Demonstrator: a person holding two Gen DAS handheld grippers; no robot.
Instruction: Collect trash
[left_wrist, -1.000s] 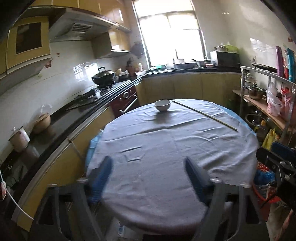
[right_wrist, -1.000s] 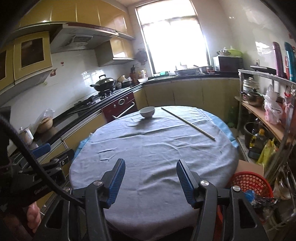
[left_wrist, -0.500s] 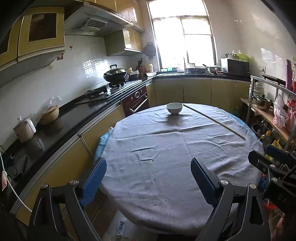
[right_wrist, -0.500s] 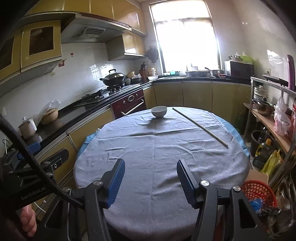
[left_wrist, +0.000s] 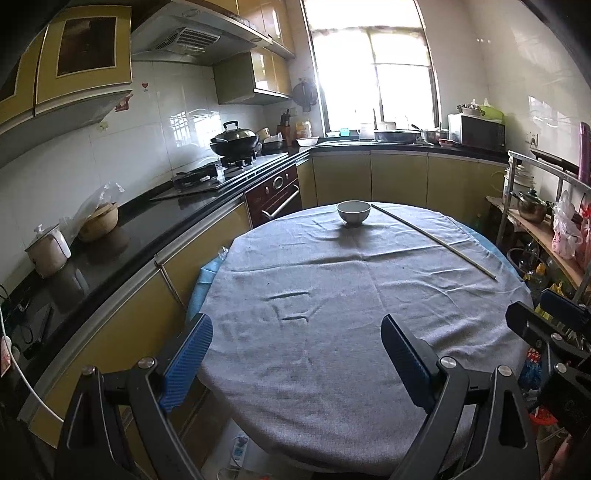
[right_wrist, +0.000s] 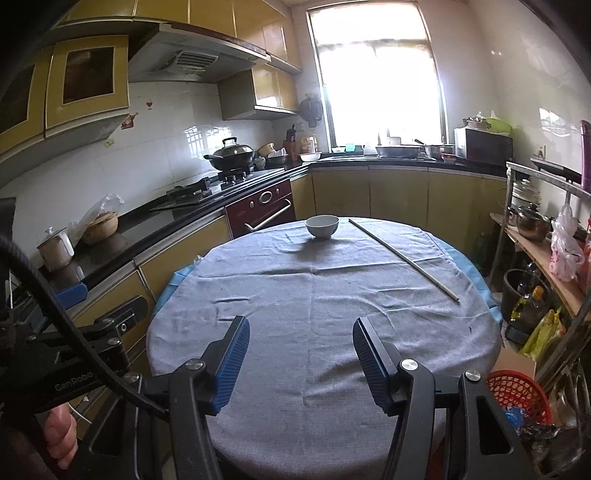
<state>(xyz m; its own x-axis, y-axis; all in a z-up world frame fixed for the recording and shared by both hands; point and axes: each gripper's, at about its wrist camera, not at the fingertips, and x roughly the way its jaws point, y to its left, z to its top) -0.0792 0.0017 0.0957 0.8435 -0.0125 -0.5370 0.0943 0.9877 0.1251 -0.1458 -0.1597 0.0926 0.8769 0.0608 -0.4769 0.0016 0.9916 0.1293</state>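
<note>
A round table with a grey cloth (left_wrist: 332, 314) fills both views (right_wrist: 314, 295). A white bowl (left_wrist: 353, 213) stands at its far side, also in the right wrist view (right_wrist: 322, 226). A long thin stick (left_wrist: 432, 238) lies to the right of the bowl, also in the right wrist view (right_wrist: 402, 257). My left gripper (left_wrist: 297, 360) is open and empty over the near edge of the table. My right gripper (right_wrist: 301, 360) is open and empty over the near edge too. A red basket (right_wrist: 517, 398) holding some trash stands on the floor at the right.
A black counter (left_wrist: 122, 236) with a stove, a wok (left_wrist: 235, 140) and pots runs along the left and back. A rack (right_wrist: 546, 240) with pots, bags and bottles stands at the right. Each gripper shows at the edge of the other's view.
Both grippers have lifted and tilted upward, so the table sits lower and farther in both views. Both stay open and empty.
</note>
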